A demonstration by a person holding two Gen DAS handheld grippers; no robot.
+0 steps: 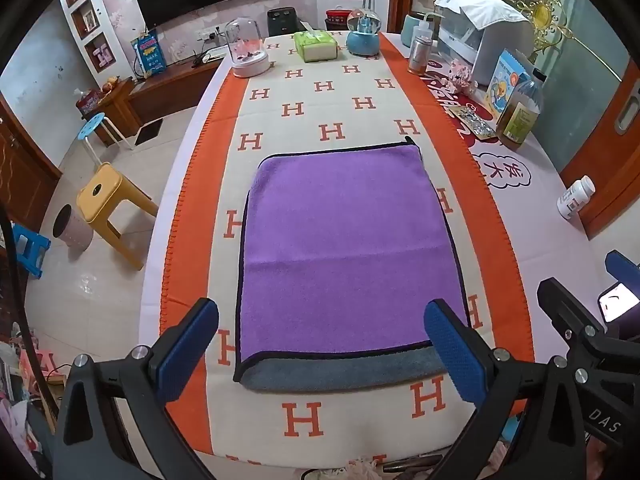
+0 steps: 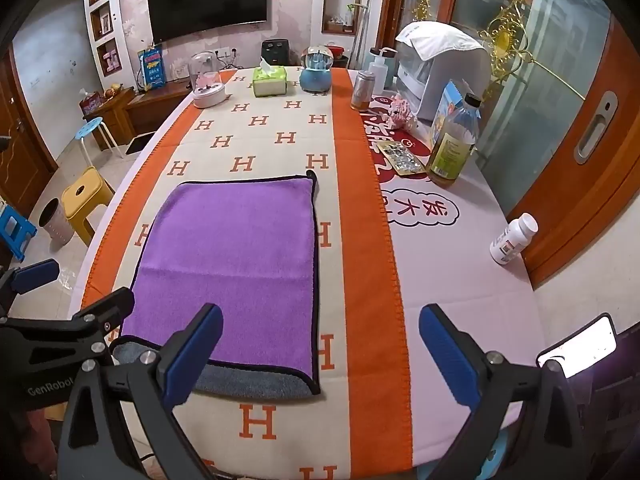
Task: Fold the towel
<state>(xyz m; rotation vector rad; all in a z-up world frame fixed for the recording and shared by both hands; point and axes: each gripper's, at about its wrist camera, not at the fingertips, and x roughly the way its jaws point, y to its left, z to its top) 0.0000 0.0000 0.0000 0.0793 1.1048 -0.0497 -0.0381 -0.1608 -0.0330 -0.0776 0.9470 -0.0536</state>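
A purple towel (image 1: 344,248) with a dark hem and a grey underside lies folded flat on the orange and cream H-patterned cloth (image 1: 300,420); a grey strip shows along its near edge. It also shows in the right wrist view (image 2: 236,264). My left gripper (image 1: 320,352) is open and empty, above the towel's near edge. My right gripper (image 2: 320,356) is open and empty, above the towel's near right corner and the orange border. Each gripper shows at the edge of the other's view.
At the table's far end stand a glass dome (image 1: 246,50), a green tissue box (image 1: 316,46) and a blue snow globe (image 1: 362,38). On the right are a can (image 2: 362,90), an oil bottle (image 2: 454,140), a white appliance (image 2: 436,68) and a pill bottle (image 2: 512,240). Stools (image 1: 108,204) stand on the floor at left.
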